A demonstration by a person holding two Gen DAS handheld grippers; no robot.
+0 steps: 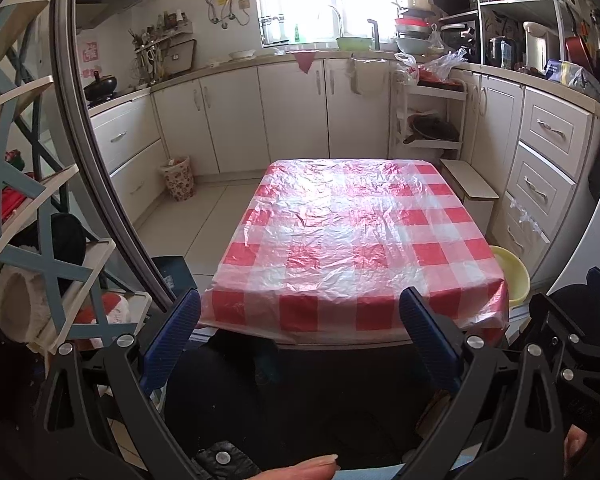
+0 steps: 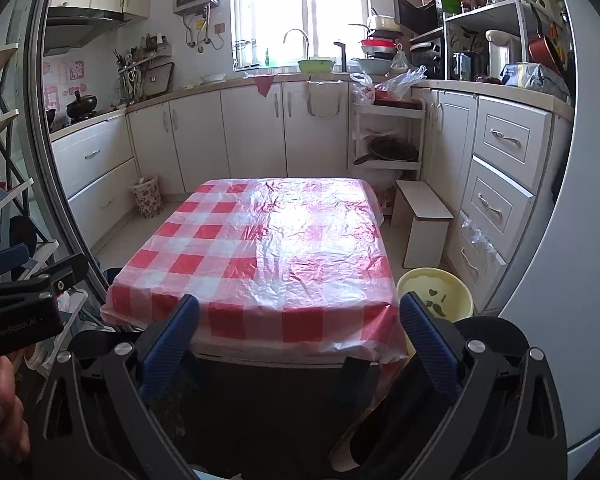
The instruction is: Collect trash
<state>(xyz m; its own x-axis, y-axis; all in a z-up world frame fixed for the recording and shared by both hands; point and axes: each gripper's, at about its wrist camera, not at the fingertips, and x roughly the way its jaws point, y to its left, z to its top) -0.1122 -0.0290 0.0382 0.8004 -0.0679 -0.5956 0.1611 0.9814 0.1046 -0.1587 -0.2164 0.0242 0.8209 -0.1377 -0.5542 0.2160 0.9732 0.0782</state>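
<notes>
A table with a red-and-white checked plastic cover point(image 1: 352, 236) stands in front of me; it also shows in the right wrist view point(image 2: 260, 256). No trash shows on it. A floral waste bin point(image 1: 178, 178) stands on the floor at the far left by the cabinets, also in the right wrist view point(image 2: 148, 196). My left gripper point(image 1: 300, 308) is open and empty at the table's near edge. My right gripper point(image 2: 300, 314) is open and empty at the same edge. The left gripper's body point(image 2: 20, 300) shows at the left of the right wrist view.
A yellow basin point(image 2: 436, 294) sits on the floor right of the table, also in the left wrist view point(image 1: 510, 280). A white stool point(image 2: 422, 220) stands beyond it. Cabinets and drawers point(image 2: 500, 184) line the walls. A shelf rack point(image 1: 32, 216) stands at the left.
</notes>
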